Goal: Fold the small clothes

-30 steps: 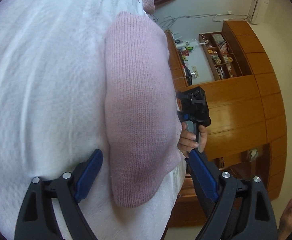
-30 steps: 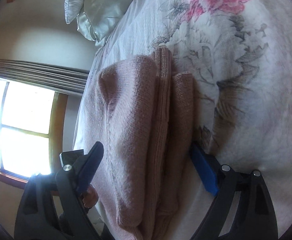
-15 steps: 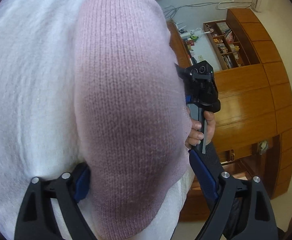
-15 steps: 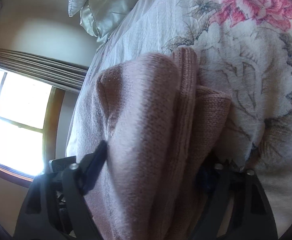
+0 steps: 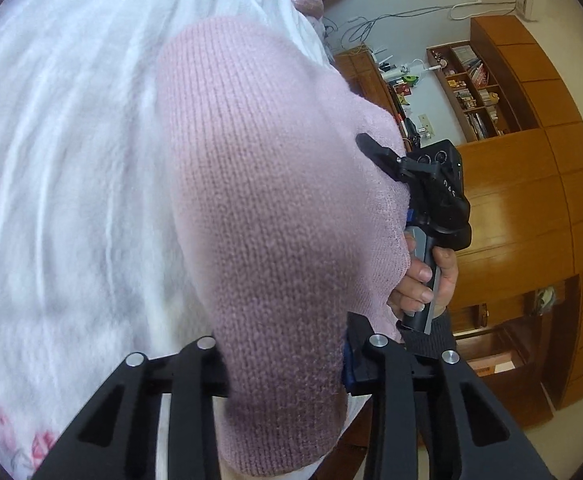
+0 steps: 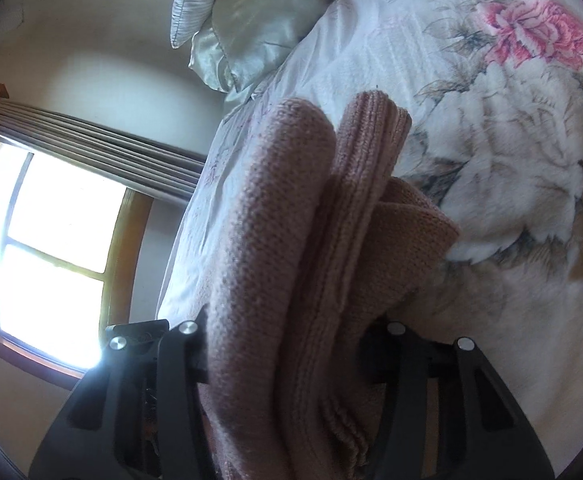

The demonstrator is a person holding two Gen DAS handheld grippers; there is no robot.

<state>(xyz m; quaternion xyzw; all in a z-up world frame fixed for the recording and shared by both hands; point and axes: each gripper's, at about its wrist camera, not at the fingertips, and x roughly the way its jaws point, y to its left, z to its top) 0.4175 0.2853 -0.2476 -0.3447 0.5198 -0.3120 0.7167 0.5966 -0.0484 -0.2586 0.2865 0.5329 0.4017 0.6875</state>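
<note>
A pink knit garment (image 5: 267,240) is seen gripped from both sides above a bed, its folded bulk filling the middle of each wrist view. In the left wrist view, the left gripper (image 5: 287,354) is pressed onto a thick fold of the knit, the cloth bulging out between the two black arms and hiding most of the blue pads. Behind the fold, the white bedspread (image 5: 59,184) is spread across the left of the picture, with a faint pink flower print at its lower edge. To the right of the garment, the right gripper (image 5: 387,160) is shown from the side, one black finger laid against the knit's edge; its handle is held by a hand (image 5: 427,276) with a dark cuff at the wrist. Wooden cabinets (image 5: 531,208) and a shelf (image 5: 475,88) crowded with small items are seen along the far wall. In the right wrist view, the right gripper (image 6: 287,340) is clamped on several stacked layers of the garment (image 6: 291,264), which are raised in rounded folds over the bedspread (image 6: 511,168), here printed with a large pink rose. Pale pillows (image 6: 247,28) are seen at the head of the bed, and a bright window (image 6: 47,256) with gathered curtains (image 6: 91,152) is shown at the left.
</note>
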